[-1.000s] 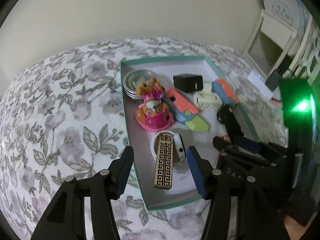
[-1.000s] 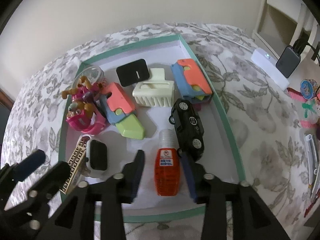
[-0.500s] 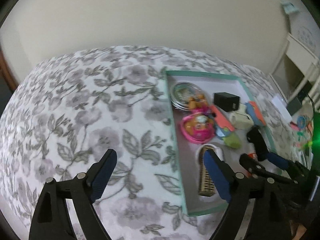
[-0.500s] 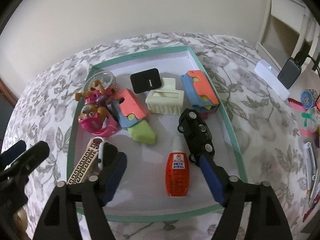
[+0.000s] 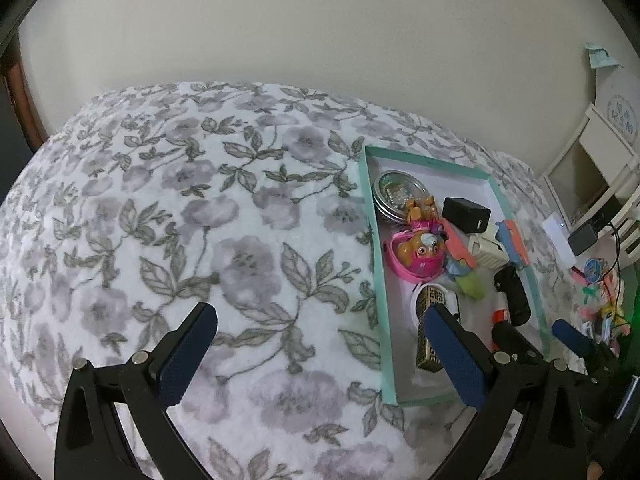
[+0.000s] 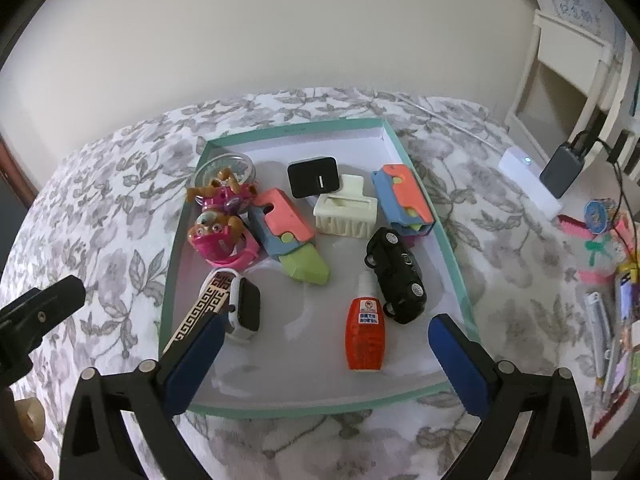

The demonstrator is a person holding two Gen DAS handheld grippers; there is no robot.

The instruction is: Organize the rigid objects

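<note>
Both grippers empty. My left gripper [image 5: 320, 354] has just been opening, jaws now spread wide, nothing between them, only floral bedcover [image 5: 180, 220] below. My right gripper [image 6: 324, 354] likewise just opened to full spread; the orange bottle [image 6: 365, 334] lies on the tray floor in the gap, pads clear of it on both sides.

The task's things are all in the teal tray [image 6: 304, 407]: bottle at 6 o'clock of the tray in the right view, black toy car [image 6: 396, 276] touching it at its 1 o'clock, cream hair claw [image 6: 346, 216] and black charger block [image 6: 314, 176] toward 12. Two folding toy knives [image 6: 288, 236] flank the claw. Pink toy figure [image 6: 220, 236] at 9, smartwatch [image 6: 244, 308] and gold patterned bar [image 6: 200, 312] at 7, the bar resting across the watch.

My read: items lie flat and loosely grouped so each leaves a gripping side free.

Open room: tray floor is bare between bottle and watch, and along the 12 o'clock wall. Tray rim is low, but I'd clear it before sliding out. Left of the tray the bedcover is wide open. Right at 3 o'clock is clutter and cables [image 6: 612, 240], so I'd stay off that side.
</note>
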